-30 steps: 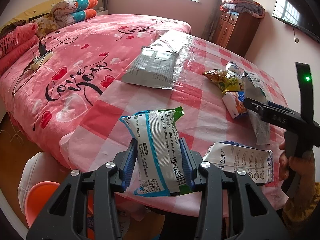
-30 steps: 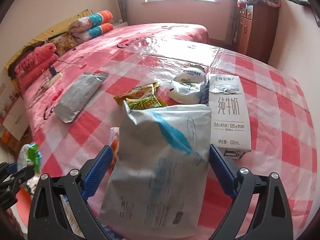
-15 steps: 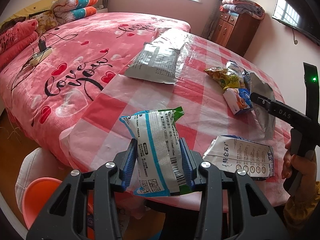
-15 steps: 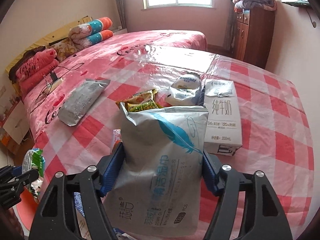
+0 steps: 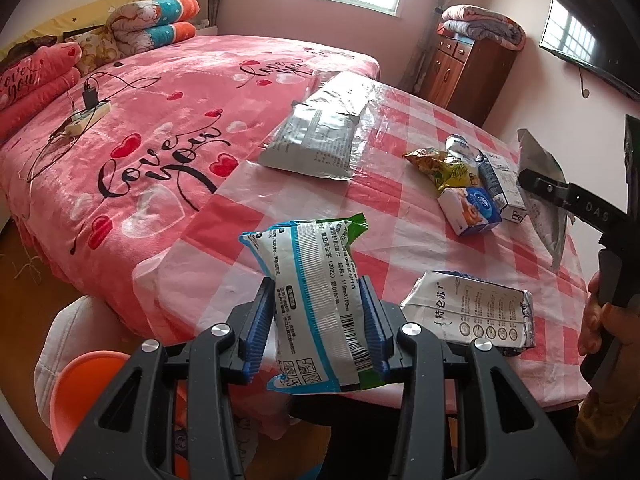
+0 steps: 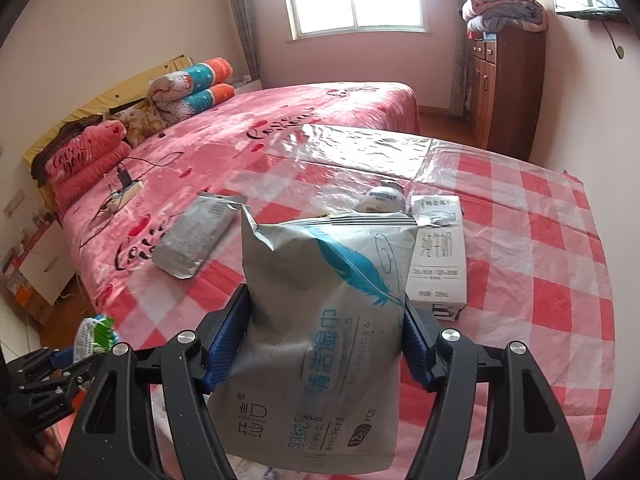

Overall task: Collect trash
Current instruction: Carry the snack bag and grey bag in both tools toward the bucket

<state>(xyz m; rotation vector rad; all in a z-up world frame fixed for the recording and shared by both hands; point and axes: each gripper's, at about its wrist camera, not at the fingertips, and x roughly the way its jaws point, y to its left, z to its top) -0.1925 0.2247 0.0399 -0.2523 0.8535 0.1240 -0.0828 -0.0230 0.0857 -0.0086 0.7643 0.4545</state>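
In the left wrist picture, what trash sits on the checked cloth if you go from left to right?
Big silver packet → yellow snack bag → small blue-and-white box → milk carton → grey wipes pack, pinched in the right claw.

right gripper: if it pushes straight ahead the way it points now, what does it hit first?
Hedged: the right gripper is shut on the grey wet-wipes pack, which blocks the centre of view. Straight beyond its top edge sits the white round container, with the milk carton just right. Probably the container first; depth is unclear.
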